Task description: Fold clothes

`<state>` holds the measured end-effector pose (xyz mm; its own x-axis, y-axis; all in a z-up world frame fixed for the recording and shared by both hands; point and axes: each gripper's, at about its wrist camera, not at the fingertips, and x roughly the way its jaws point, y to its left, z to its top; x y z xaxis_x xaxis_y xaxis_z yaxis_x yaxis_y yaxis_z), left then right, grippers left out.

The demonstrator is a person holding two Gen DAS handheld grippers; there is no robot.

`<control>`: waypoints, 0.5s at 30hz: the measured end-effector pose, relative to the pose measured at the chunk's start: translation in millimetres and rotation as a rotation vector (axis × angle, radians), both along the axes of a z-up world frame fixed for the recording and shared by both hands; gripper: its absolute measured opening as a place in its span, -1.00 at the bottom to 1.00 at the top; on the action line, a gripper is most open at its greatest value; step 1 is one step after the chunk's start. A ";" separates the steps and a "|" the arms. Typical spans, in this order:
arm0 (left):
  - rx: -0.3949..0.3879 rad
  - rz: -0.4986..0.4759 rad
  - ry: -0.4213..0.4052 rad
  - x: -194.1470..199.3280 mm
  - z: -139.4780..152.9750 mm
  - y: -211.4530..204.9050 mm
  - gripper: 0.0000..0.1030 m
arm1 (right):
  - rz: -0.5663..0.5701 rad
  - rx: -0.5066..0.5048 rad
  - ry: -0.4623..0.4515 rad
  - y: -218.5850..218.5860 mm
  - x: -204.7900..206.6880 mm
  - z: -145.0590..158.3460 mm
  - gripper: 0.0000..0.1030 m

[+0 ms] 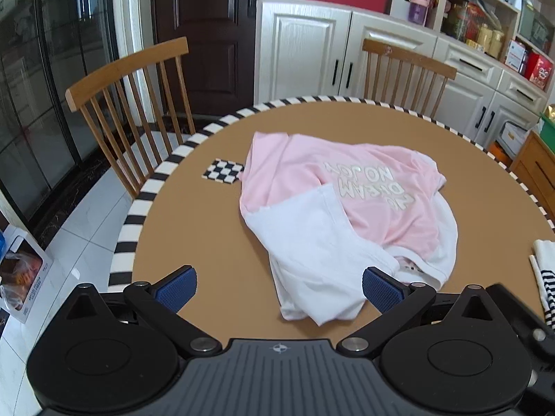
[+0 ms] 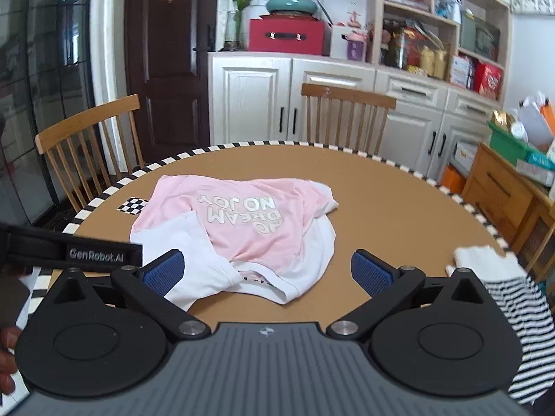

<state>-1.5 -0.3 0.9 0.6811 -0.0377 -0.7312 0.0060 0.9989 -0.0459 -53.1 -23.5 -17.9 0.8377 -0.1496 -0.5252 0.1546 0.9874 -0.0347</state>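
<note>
Left wrist view first: the left gripper (image 1: 279, 287) hovers low over the near edge of the round table (image 1: 194, 228), jaws spread wide, blue pads (image 1: 175, 287) holding nothing. Between and just beyond them lies the pink and white T-shirt (image 1: 347, 215), crumpled on the tan tabletop, its white sleeve end reaching down into the gap between the fingers, whether it touches the right pad is hard to say. The printed lettering on the pink chest reads upside down from here. A small checkered marker (image 1: 223, 171) sits just beside the shirt's far left corner. At the right edge, a striped garment (image 1: 544, 277) peeks in. Two wooden chairs (image 1: 135, 104) stand behind the table.

Over to the right wrist view: the right gripper (image 2: 267, 270) is also wide open, empty, above the near table edge. The T-shirt (image 2: 242, 228) sits ahead and slightly left, its white hem close to the left pad (image 2: 166, 272). The striped garment (image 2: 520, 312) lies to the right, partly under the gripper body. A black strap reading GenRobot.AI (image 2: 76, 251) crosses in from the left.
</note>
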 end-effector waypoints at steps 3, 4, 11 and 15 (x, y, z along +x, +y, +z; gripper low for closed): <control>0.035 -0.012 -0.043 -6.6 4.0 -1.4 1.00 | 0.002 0.023 0.022 -2.6 1.1 -3.4 0.99; 0.047 -0.016 -0.058 -8.7 5.3 -1.9 1.00 | 0.002 0.031 0.030 -3.4 1.5 -4.6 0.99; 0.063 -0.008 0.007 -10.1 -3.7 -7.2 1.00 | 0.006 0.086 0.081 -9.4 4.0 -12.6 0.99; 0.067 -0.010 0.041 -5.4 -0.6 -6.5 1.00 | -0.006 0.072 0.079 1.1 1.2 -11.0 0.99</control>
<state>-6.9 -6.8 0.3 0.6503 0.0062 -0.7597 0.0150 0.9997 0.0210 -51.9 -22.4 -28.9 0.7928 -0.1135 -0.5988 0.1598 0.9868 0.0245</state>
